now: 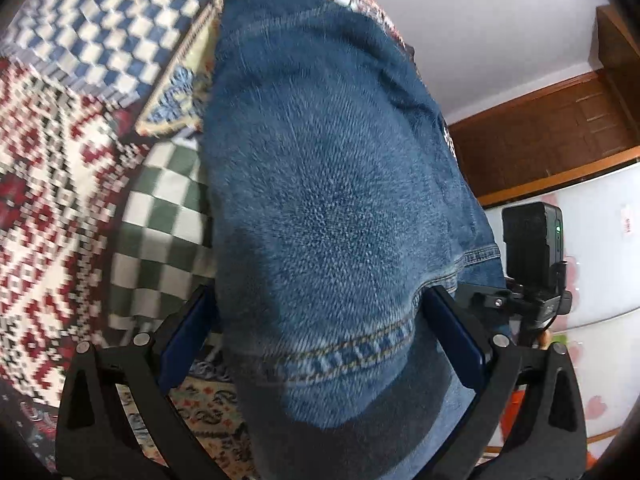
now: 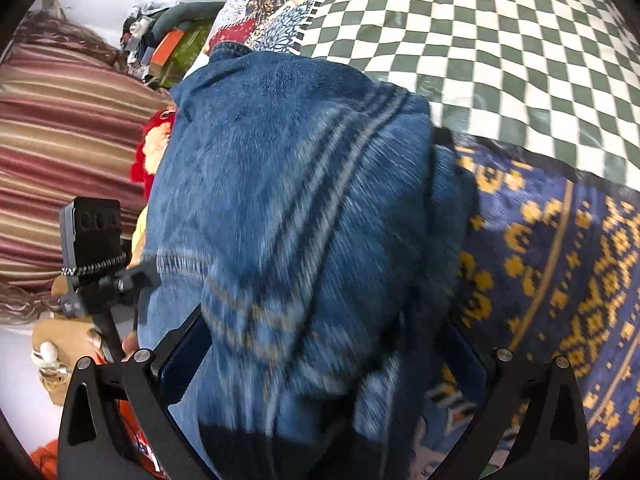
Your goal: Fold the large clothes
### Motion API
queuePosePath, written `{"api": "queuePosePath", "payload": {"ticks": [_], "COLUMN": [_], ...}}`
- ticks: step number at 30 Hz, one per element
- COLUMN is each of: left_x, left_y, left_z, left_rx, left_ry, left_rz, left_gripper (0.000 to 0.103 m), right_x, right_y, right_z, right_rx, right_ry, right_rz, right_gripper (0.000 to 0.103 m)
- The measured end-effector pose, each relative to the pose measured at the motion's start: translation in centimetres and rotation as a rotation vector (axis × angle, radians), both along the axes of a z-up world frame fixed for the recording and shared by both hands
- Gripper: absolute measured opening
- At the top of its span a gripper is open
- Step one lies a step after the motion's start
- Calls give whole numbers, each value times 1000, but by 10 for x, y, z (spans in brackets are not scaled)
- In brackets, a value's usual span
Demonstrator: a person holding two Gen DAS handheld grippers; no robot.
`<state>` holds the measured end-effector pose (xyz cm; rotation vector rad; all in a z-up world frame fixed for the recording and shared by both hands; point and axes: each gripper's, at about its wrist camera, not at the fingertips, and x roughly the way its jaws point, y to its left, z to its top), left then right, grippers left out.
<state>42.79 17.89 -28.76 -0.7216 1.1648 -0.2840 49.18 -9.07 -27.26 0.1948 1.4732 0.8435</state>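
Above the checked blanket (image 2: 500, 40), both claws, left (image 1: 316, 312) and right (image 2: 320, 344), grip the denim garment (image 1: 320, 180) bunched aloft; folding looks barely begun.

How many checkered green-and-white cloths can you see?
1. The green-and-white checkered cloth lies on the patterned bedding, beside the denim garment. The denim may hide others.

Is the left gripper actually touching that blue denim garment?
Touching. The left wrist view shows the denim garment bunched between the left gripper, its hem pressed against the right finger.
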Motion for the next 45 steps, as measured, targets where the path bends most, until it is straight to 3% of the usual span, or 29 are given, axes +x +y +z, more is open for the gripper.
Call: {"api": "queuePosePath", "payload": {"ticks": [3,6,8,14,20,26,34,39,45], "left_x": [7,7,2,-10,-29,-53,-86,-112,-143], "left_y": [-7,-14,-19,-21,-26,-10,40,76,119], "left_z": [-2,2,6,25,62,111,148,153,139], "left_rx": [-6,-3,32,86,152,202,226,240,240], "left_ry": [-4,-15,-38,-90,-189,-290,-365,-370,-324], "left_rz": [-22,-35,-53,-72,-101,-77,-29,22,91], "left_gripper": [103,96,89,73,59,57,56,56,56], "right_x": [-1,-2,-4,-16,-30,-46,-77,-94,-111], "right_y": [11,12,8,14,28,52,94,130,186], "right_z": [3,4,8,29,63,107,155,161,142], "right_rx": [-13,-4,13,-1,-9,1,25,34,27], "right_ry": [-22,-34,-41,-128,-219,-300,-403,-403,-341], "right_rz": [4,-26,-35,-37,-3,13,65,104,157], "right_gripper": [103,100,86,61,44,41,40,40,40]}}
